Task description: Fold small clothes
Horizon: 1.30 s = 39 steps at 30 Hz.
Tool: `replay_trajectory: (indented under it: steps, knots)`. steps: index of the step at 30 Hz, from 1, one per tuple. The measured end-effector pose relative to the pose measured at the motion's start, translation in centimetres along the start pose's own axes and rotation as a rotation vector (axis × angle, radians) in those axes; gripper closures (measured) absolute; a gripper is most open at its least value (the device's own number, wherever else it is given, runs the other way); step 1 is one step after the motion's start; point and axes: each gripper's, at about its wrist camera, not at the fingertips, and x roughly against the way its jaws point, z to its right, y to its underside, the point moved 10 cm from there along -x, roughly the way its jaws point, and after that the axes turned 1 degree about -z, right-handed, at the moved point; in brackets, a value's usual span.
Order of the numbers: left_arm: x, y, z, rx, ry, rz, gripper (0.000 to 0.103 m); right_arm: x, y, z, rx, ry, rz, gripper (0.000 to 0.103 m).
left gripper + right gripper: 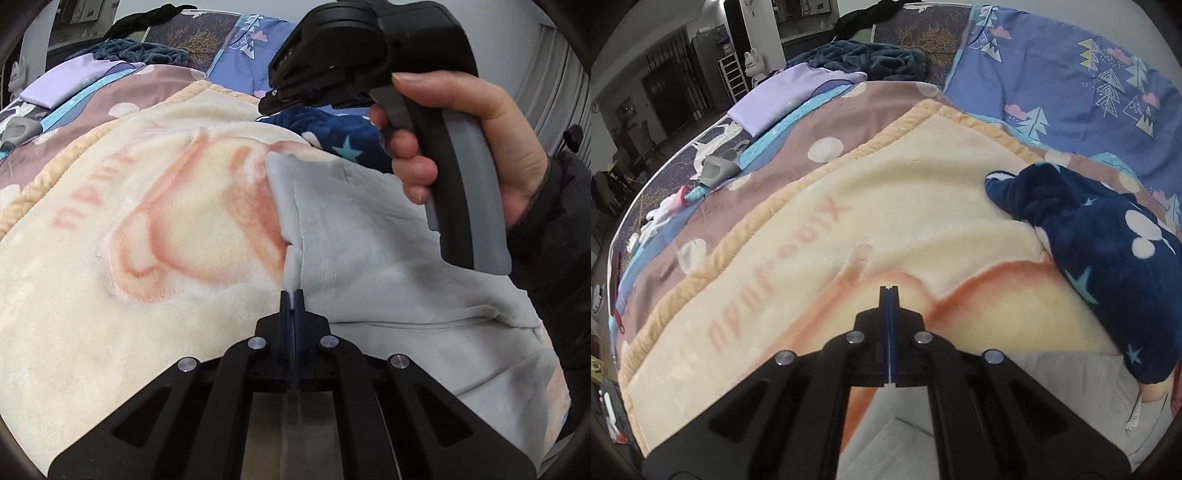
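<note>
We hold left claw [294, 295] closed, pinching edge of pale grey garment [388, 266], likely to carry fold over. Garment spreads right of and ahead of that claw, flat on cream blanket [129, 258] on bed. Right claw [888, 291] closed too; grey cloth shows beneath it, grip unclear. Navy starred garment [1108, 266] waits right of right claw, probably next.

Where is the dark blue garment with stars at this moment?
In the right wrist view the dark blue garment lies bunched at the right side on the cream blanket, next to the blue tree-print quilt; the left wrist view shows it beyond the grey garment.
</note>
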Motion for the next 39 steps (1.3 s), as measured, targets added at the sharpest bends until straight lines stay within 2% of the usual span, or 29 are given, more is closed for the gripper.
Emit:
replay_trajectory:
  steps: [4,6,7,8,11,12,13,14,15,16,18,20,23,24,26,27,29,32,34,36,37,39]
  knots:
    - [-0.3,0.1,-0.8,0.040,0.033,-0.021,0.101,1.2,0.4,1.0,-0.040,-0.010,0.001,0.101]
    - [-0.3,0.2,-0.7,0.042,0.037,-0.025,0.101,1.4,1.5,0.9,-0.005,0.002,-0.071,0.088]
    - [-0.4,0.1,-0.7,0.040,0.036,-0.024,0.101,1.4,2.1,0.6,0.022,0.013,-0.098,0.075]
    - [-0.4,0.1,-0.7,0.040,0.038,-0.024,0.101,1.4,2.4,0.3,0.058,0.042,-0.102,0.069]
    - [-0.4,0.1,-0.8,0.057,0.057,-0.025,0.101,-0.3,3.3,-0.7,0.127,0.107,-0.148,0.065]
    - [-0.4,0.2,-0.9,0.065,0.067,-0.025,0.101,-1.4,3.8,-0.8,0.140,0.128,-0.183,0.065]
    - [-0.5,0.2,-1.0,0.076,0.080,-0.027,0.100,-2.3,4.4,-0.9,0.158,0.152,-0.211,0.085]
    - [-0.5,0.2,-1.1,0.088,0.093,-0.028,0.100,-3.4,4.9,-0.8,0.193,0.207,-0.235,0.101]
    - [-0.5,0.1,-1.2,0.094,0.097,-0.026,0.101,-3.6,4.9,-0.7,0.204,0.232,-0.222,0.101]
    - [-0.4,0.1,-1.3,0.093,0.088,-0.024,0.101,-3.0,3.9,-0.6,0.179,0.235,-0.155,0.101]
    - [-0.4,0.2,-1.3,0.075,0.041,-0.025,0.102,-1.8,2.4,0.5,0.068,0.206,-0.082,0.101]
    - [-0.5,0.2,-1.1,0.062,0.022,-0.027,0.102,-1.8,2.0,2.0,-0.021,0.147,-0.090,0.101]
    - [-0.6,0.4,-1.2,0.063,0.023,-0.037,0.102,-2.4,2.6,2.1,-0.018,0.082,-0.087,0.099]
    - [-0.5,0.4,-1.2,0.064,0.028,-0.039,0.101,-2.1,2.6,2.2,-0.039,0.058,-0.075,0.096]
    - [-0.5,0.3,-1.3,0.074,0.042,-0.038,0.100,0.2,2.4,2.6,-0.102,0.012,-0.022,0.071]
    - [-0.4,0.3,-1.4,0.085,0.053,-0.038,0.099,1.7,2.3,2.9,-0.121,-0.008,0.010,0.068]
    - [0.0,0.2,-1.6,0.105,0.078,-0.030,0.098,5.8,3.0,4.3,-0.123,-0.005,0.074,0.068]
    - [1.6,-0.9,-1.8,0.119,0.107,0.032,0.099,12.6,6.9,7.9,-0.132,0.013,0.144,0.067]
    - [3.4,-2.0,-1.1,0.129,0.177,0.092,0.098,16.3,10.6,11.4,-0.165,0.045,0.169,0.068]
    - [4.1,-2.9,0.4,0.132,0.262,0.102,0.098,19.7,16.1,17.0,-0.279,0.074,0.184,0.067]
    - [4.0,-3.2,1.3,0.120,0.280,0.090,0.096,20.3,17.9,18.9,-0.332,0.079,0.183,0.067]
    - [2.8,-3.2,3.8,0.044,0.262,0.031,0.092,21.1,24.2,24.7,-0.530,0.102,0.148,0.066]
